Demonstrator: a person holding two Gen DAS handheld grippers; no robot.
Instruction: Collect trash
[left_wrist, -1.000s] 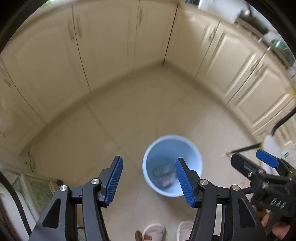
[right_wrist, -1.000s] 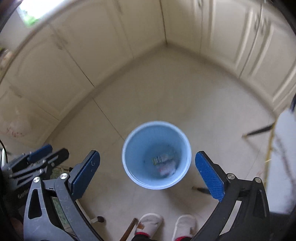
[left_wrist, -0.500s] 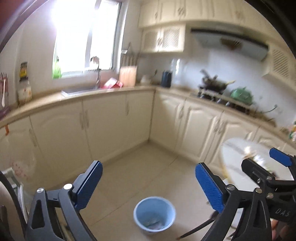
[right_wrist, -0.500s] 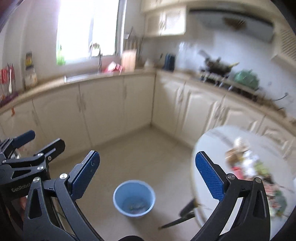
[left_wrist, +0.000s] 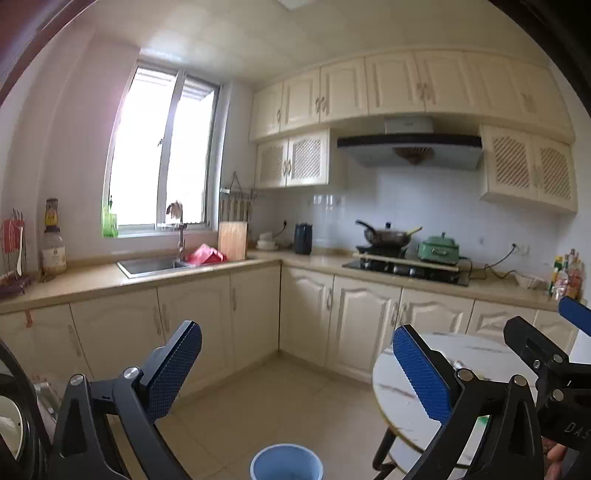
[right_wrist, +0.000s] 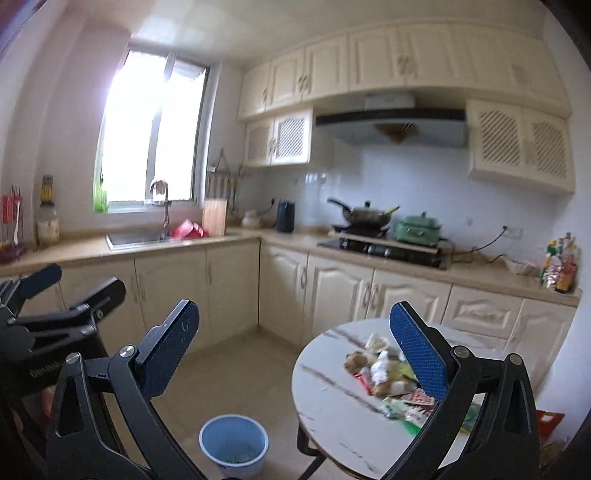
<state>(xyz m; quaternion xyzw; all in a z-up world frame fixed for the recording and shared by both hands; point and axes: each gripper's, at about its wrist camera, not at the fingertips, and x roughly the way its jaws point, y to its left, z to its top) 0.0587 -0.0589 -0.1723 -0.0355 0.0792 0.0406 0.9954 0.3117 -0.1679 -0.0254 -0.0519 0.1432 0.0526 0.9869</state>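
Cream-panelled kitchen cabinets wrap the room; tiled floor, pale and matte. I hold the left hand-held gripper (left_wrist: 297, 373) and the right hand-held gripper (right_wrist: 295, 352) both spread wide, nothing between the blue textured pads. Trash pile (right_wrist: 388, 373), crinkled wrappers and scraps of mixed colour, sits on the round marble-veined desk (right_wrist: 332, 398), on the side nearer the right hand-held gripper. Blue plastic bin (right_wrist: 233, 445), round and smooth-walled, stands on the floor just beside the desk; a few bits lie at its bottom. My judgement: task is early, most of the pile is left to move.
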